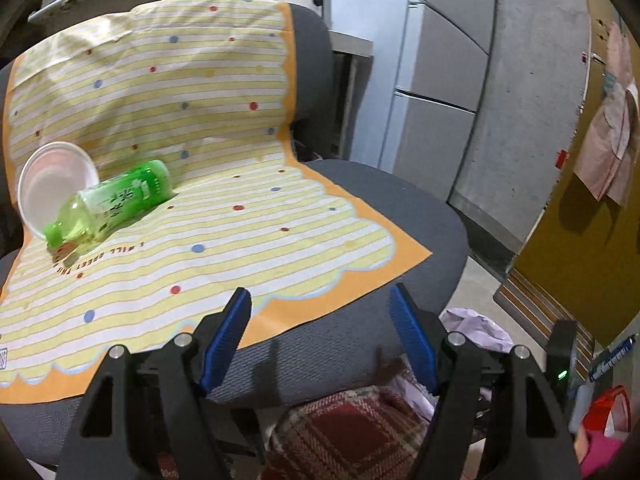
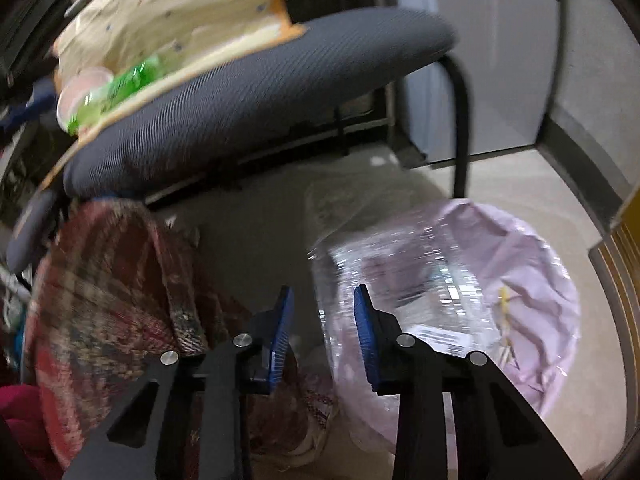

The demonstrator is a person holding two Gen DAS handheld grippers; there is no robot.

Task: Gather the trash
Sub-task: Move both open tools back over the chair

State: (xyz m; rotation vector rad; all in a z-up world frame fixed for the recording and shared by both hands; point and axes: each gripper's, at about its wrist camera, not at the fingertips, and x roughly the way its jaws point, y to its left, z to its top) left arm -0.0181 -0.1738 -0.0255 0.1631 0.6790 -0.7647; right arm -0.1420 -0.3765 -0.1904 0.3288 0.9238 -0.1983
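Draped over the grey chair (image 1: 400, 208), a striped cloth (image 1: 224, 216) carries a green bottle (image 1: 116, 200) lying against a white bowl (image 1: 52, 184); the left gripper (image 1: 320, 312) hangs agape and empty near the seat's front edge. Lower down, the right gripper (image 2: 322, 312) seems parted beside a clear bottle (image 2: 400, 280) over the lilac-lined bin (image 2: 532, 280), apparently dropping it; the green bottle likely comes next.

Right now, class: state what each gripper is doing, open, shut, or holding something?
Left gripper: open, holding nothing, above the chair seat.
Right gripper: partly open around the edge of a clear plastic container; a firm grip cannot be told.
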